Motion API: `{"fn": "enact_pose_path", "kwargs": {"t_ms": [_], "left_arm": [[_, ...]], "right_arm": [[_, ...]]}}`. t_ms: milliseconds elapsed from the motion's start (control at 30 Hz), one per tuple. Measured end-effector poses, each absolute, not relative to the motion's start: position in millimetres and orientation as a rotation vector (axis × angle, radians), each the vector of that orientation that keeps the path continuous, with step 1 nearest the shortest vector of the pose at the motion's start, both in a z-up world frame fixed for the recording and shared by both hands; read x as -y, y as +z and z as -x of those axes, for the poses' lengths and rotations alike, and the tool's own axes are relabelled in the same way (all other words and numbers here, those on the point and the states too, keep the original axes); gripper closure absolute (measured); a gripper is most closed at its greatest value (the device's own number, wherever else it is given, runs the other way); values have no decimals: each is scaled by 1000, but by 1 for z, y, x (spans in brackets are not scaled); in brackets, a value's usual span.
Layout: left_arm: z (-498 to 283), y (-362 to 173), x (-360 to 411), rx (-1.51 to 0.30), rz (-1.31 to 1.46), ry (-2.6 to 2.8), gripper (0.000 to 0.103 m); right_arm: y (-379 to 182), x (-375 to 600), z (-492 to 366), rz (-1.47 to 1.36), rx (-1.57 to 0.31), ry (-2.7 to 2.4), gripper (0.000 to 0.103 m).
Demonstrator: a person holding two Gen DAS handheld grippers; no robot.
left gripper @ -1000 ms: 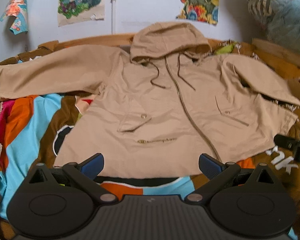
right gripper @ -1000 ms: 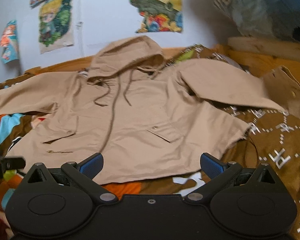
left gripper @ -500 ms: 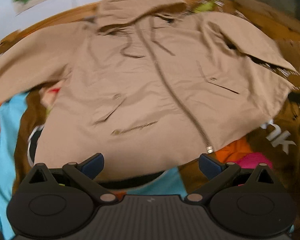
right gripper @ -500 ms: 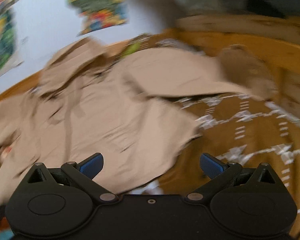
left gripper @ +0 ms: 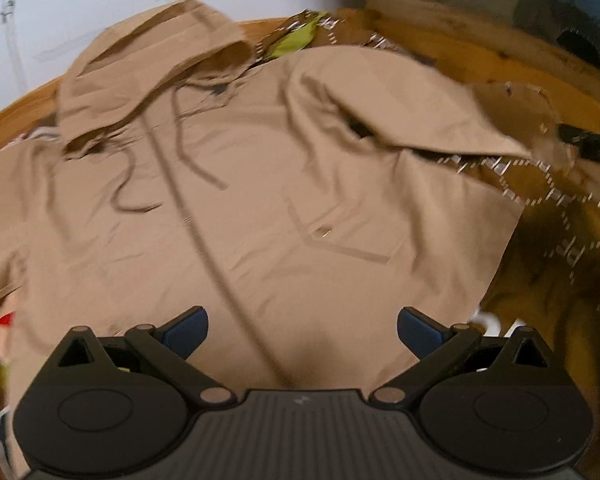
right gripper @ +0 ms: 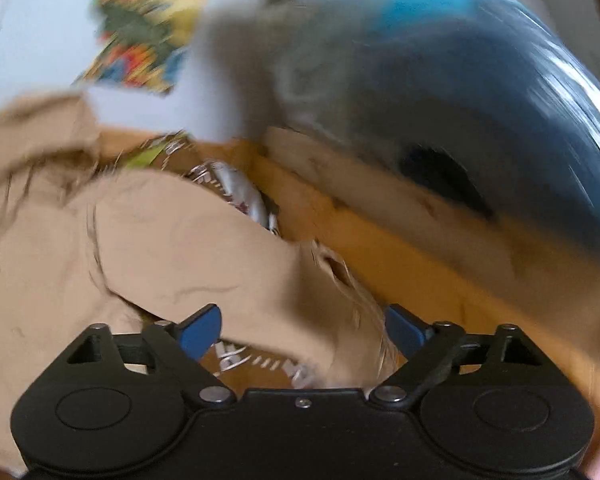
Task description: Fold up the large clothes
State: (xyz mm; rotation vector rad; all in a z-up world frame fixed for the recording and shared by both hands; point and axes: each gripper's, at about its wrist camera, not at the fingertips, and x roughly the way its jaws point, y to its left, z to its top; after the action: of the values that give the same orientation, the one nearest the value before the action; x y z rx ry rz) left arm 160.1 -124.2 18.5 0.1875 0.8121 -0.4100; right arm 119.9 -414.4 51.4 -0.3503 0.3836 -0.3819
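Both fingers (right gripper: 404, 330) astride jacket sleeve (right gripper: 236, 256).

White block lettering runs across the brown blanket (left gripper: 556, 216) beside the tan jacket (left gripper: 260, 200), with "PR" the only part clear enough to read in the left wrist view. In the right wrist view, white letters on the same blanket (right gripper: 260, 364) are too blurred to make out.

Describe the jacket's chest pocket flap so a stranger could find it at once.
Start at the tan hooded jacket spread over the patterned blanket. Right of its long central zipper lies the pocket flap, angled, with one button, unlike the plain cloth around it.
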Motion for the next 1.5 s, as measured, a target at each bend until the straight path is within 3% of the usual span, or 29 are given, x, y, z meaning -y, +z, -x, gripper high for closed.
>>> {"fn": "enact_pose_path", "kwargs": {"t_ms": [233, 267, 300, 367, 467, 767, 1200, 1233, 1300, 1367, 1433, 1500], "left_arm": [[-180, 6, 144, -779, -194, -497, 1], [-182, 5, 144, -780, -190, -502, 1], [-183, 5, 145, -784, -182, -504, 1], [-186, 5, 143, -783, -161, -516, 1], [-185, 10, 138, -769, -133, -544, 1], [-170, 50, 143, -627, -56, -752, 1], [-190, 92, 151, -467, 32, -697, 1], [-194, 92, 154, -481, 23, -663, 7], [-204, 91, 155, -512, 49, -640, 36], [-216, 88, 153, -563, 96, -624, 82], [-223, 88, 142, -569, 130, -578, 100], [-223, 92, 126, -535, 142, -530, 101]], "right_arm": [[43, 441, -199, 598, -542, -392, 37], [43, 446, -208, 609, -577, -382, 50], [43, 450, -216, 619, -609, -372, 72], [45, 452, -224, 625, -635, -348, 97], [72, 452, -223, 535, -627, -269, 102], [181, 390, -196, 176, -601, 118, 103], [178, 274, -192, 196, -561, 443, 103], [176, 269, -190, 192, -555, 457, 103], [174, 262, -191, 189, -538, 485, 103], [175, 254, -192, 201, -513, 507, 102], [176, 255, -192, 202, -485, 525, 94], [177, 262, -192, 172, -458, 546, 82]]}}
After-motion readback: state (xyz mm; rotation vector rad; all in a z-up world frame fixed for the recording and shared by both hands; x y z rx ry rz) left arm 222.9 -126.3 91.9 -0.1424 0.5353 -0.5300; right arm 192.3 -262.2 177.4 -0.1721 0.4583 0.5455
